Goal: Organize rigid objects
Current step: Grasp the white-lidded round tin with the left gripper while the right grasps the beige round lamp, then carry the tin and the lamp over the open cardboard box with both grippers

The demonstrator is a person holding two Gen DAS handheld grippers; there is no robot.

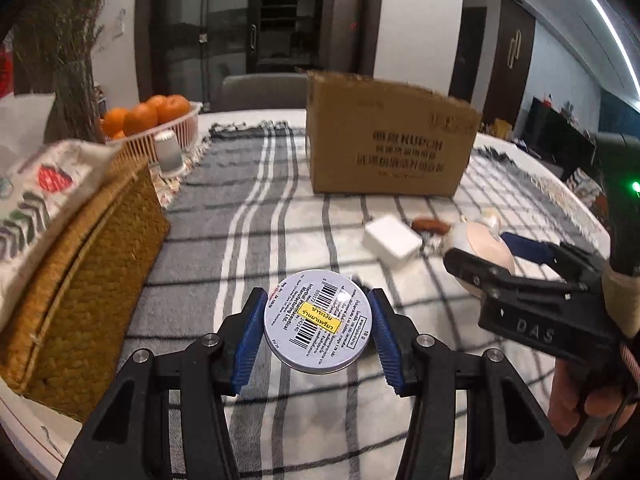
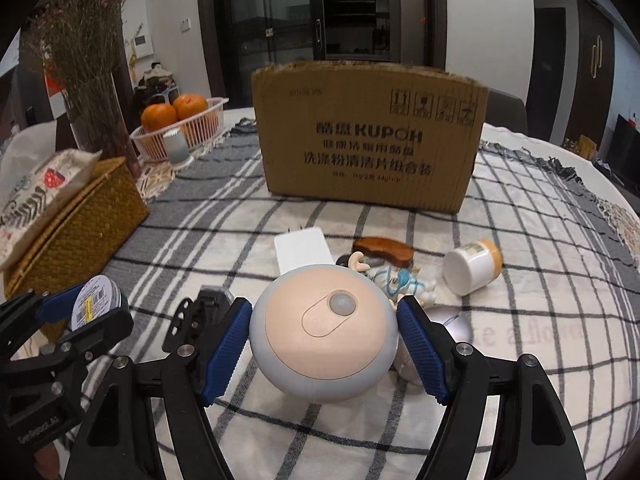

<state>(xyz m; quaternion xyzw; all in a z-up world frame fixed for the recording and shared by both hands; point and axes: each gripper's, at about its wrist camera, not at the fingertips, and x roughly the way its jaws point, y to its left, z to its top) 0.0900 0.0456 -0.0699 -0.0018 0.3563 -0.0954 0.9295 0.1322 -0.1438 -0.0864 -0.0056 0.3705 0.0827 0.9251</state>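
Note:
My left gripper (image 1: 318, 326) is shut on a round silver tin (image 1: 318, 322) with a barcode label, held above the checked cloth. My right gripper (image 2: 324, 336) is shut on a round grey-and-peach sensor light (image 2: 324, 332); it shows in the left wrist view too (image 1: 486, 240). The left gripper with the tin (image 2: 94, 300) shows at the left of the right wrist view. On the cloth lie a white charger (image 2: 304, 250), a brown wooden piece (image 2: 382, 252), a small figurine (image 2: 400, 280), a tipped white jar (image 2: 472, 266) and a black clip (image 2: 206, 306). An open cardboard box (image 2: 368, 136) stands behind them.
A woven basket (image 2: 76, 224) with a printed cloth bag on it stands at the left. A pink basket of oranges (image 2: 180, 120), a small white cup (image 2: 174, 146) and dried flowers (image 2: 84, 52) are at the back left. A silver mouse (image 2: 452, 326) lies beside my right fingers.

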